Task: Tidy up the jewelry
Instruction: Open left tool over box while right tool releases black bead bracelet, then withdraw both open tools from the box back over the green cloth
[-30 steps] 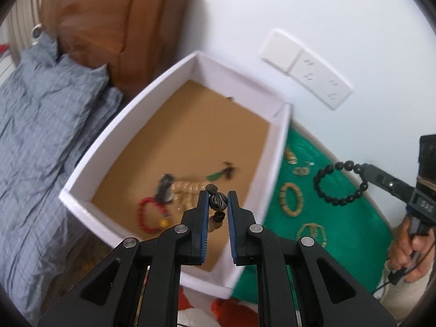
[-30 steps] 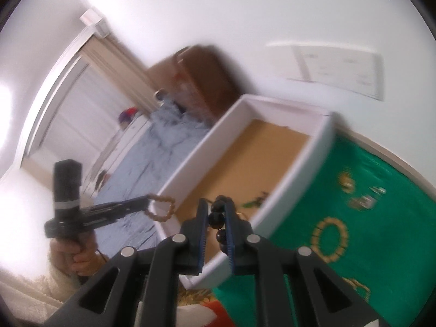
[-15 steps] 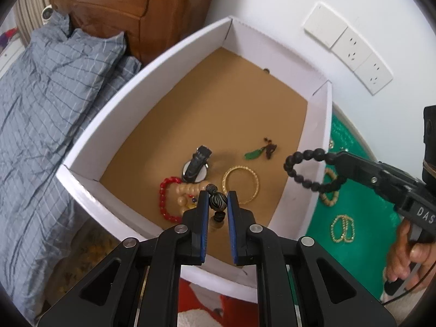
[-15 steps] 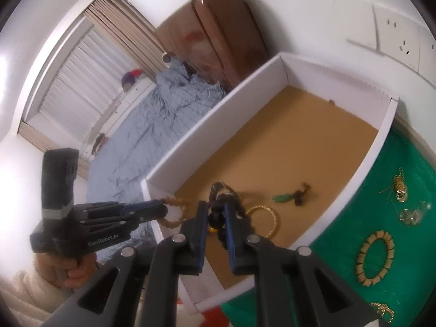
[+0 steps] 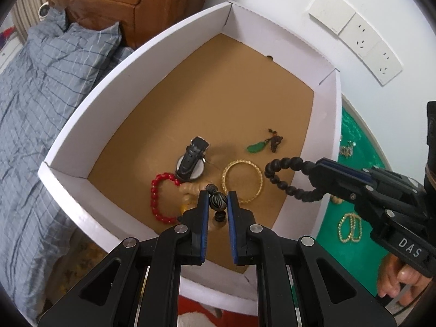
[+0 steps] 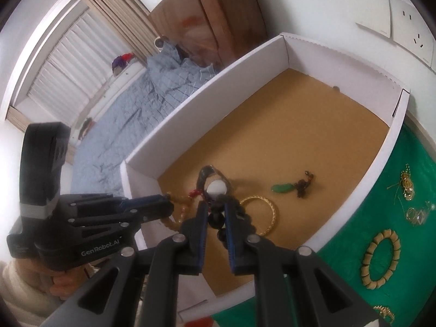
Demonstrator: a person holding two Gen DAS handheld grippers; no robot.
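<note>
black bead bracelet [image 5: 288, 178] hangs over the white box [image 5: 152, 43], pinched by the right hand-held gripper [image 6: 216, 219]. tan bead bracelet [image 6: 177, 212] with a striped dark bead [image 5: 218, 201] pinched by the left hand-held gripper [image 5: 217, 204], also above the box. on the box floor: red bracelet [image 5: 160, 190], watch [image 5: 192, 160], gold bangle [image 5: 242, 181], green pendant [image 5: 257, 147]. more jewelry on the green cloth [image 6: 354, 245] on the desk.

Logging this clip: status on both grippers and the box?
Left gripper shut on tan bead strand. Right gripper shut on black bead bracelet. Both over white box; nothing blocking.
</note>
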